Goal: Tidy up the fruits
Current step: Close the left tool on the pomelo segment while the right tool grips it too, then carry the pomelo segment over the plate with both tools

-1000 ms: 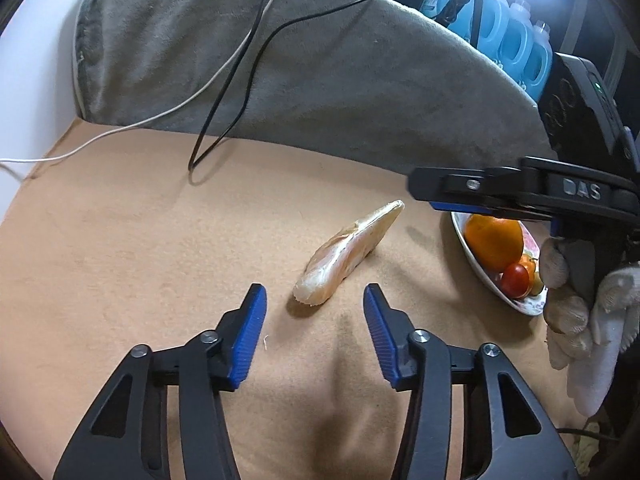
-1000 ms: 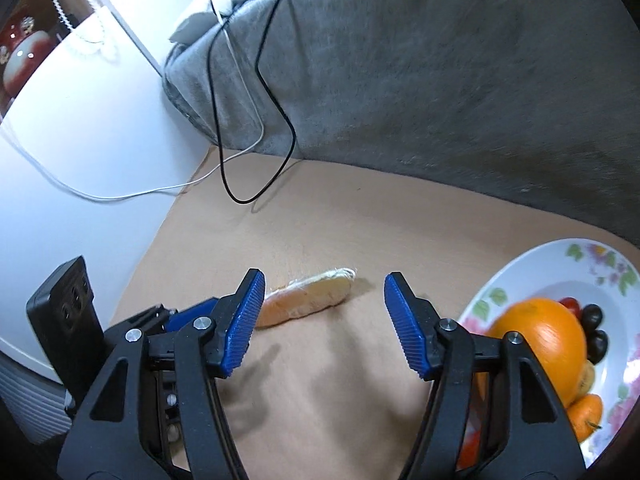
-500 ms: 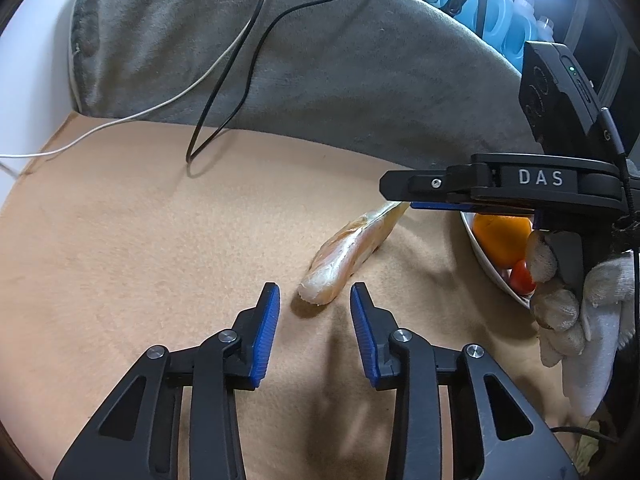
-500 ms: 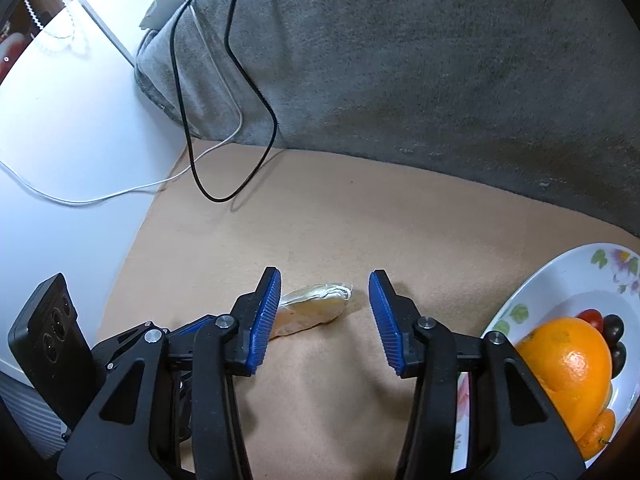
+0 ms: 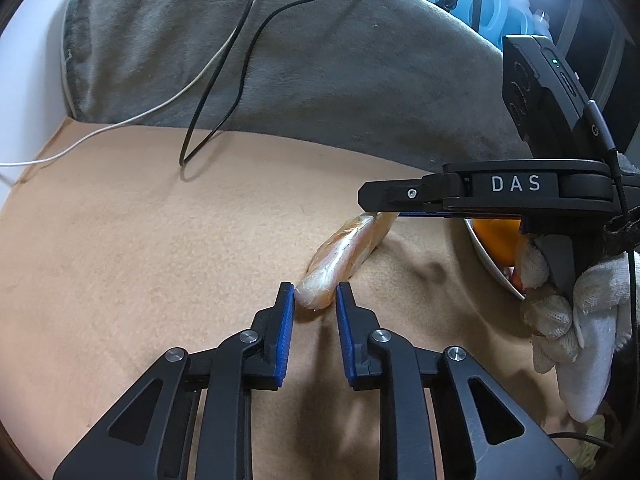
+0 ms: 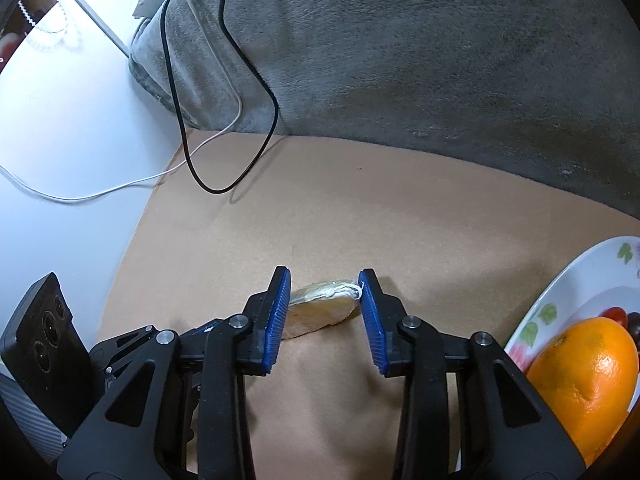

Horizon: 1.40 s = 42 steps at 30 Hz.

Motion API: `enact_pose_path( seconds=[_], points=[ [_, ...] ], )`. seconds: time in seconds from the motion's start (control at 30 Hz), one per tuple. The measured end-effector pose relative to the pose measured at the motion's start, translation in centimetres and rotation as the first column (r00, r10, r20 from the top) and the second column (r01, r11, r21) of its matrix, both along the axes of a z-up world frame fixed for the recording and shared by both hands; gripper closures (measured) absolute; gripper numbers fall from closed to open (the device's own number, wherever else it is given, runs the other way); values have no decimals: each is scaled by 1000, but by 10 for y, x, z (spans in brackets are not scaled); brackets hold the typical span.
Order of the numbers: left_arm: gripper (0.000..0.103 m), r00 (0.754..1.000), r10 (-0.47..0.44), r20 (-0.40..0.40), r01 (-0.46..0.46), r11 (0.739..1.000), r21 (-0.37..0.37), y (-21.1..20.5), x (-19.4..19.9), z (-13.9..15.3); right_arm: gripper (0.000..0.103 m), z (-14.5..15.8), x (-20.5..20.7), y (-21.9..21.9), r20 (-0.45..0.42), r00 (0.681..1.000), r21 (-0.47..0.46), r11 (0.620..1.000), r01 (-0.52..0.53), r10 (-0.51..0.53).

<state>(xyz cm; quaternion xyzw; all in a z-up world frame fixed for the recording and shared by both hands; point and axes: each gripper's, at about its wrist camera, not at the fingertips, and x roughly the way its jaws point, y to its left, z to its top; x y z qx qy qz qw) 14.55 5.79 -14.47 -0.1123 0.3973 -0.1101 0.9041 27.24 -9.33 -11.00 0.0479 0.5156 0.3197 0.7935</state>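
While the pale fruit segment [image 5: 344, 258] is lying on the tan felt mat [image 5: 140, 248], just beside the white floral plate [image 6: 560, 300], it has been closed in on from both ends. A second ago the fingers of both tools were spread wide and held back from it; now the left gripper [image 5: 315, 294] has been brought up to the near tip, its blue pads [image 5: 286, 320] narrowed until they bracket that tip, apparently at the point of contact, though a firm pinch cannot be confirmed. The right gripper [image 6: 325, 290] has been narrowed too and lowered over the far end, but a gap is visible on at least one side, so it is taken to be unclenched, with nothing gripped. A two-handed pickup is judged to be under way, with the transfer to the plate not yet done.

The segment is seen as a long, tapered wedge, translucent and membrane-skinned, with white pith fibres at its thicker end; it is likely to be soft and easily crushed. The mat is matte and slightly fuzzy. On the glossy plate an orange [image 6: 588, 380] with dimpled rind, a cherry tomato [image 6: 614, 314] and dark grapes [image 6: 634, 326] are already gathered. Behind, a grey plush blanket [image 5: 320, 60] is crossed by a black cable [image 6: 224, 128] and a white cable [image 5: 160, 108].
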Motion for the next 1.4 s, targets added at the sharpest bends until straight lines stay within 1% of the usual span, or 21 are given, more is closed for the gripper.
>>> enact_pose_path(
  seconds=[0.37, 0.7, 0.93, 1.13, 1.4],
  points=[
    [84, 1000, 4, 8, -4, 1000, 3, -1, -2, 5, 67, 1, -1, -1, 11, 1000, 2, 1000, 6, -6],
    [84, 999, -1, 44, 1, 1000, 8, -5, -13, 21, 67, 17, -9, -9, 49, 999, 16, 1000, 3, -3],
    [84, 997, -28, 75, 27, 1000, 14, -23, -15, 36, 67, 33, -17, -28, 82, 996, 30, 999, 18, -21],
    [84, 993, -63, 97, 62, 998, 11, -45, -13, 47, 67, 48, -23, -52, 122, 991, 33, 999, 41, -44],
    [84, 987, -112, 116, 111, 994, 15, -72, -9, 57, 67, 58, -32, -83, 161, 983, 32, 996, 81, -85]
  ],
)
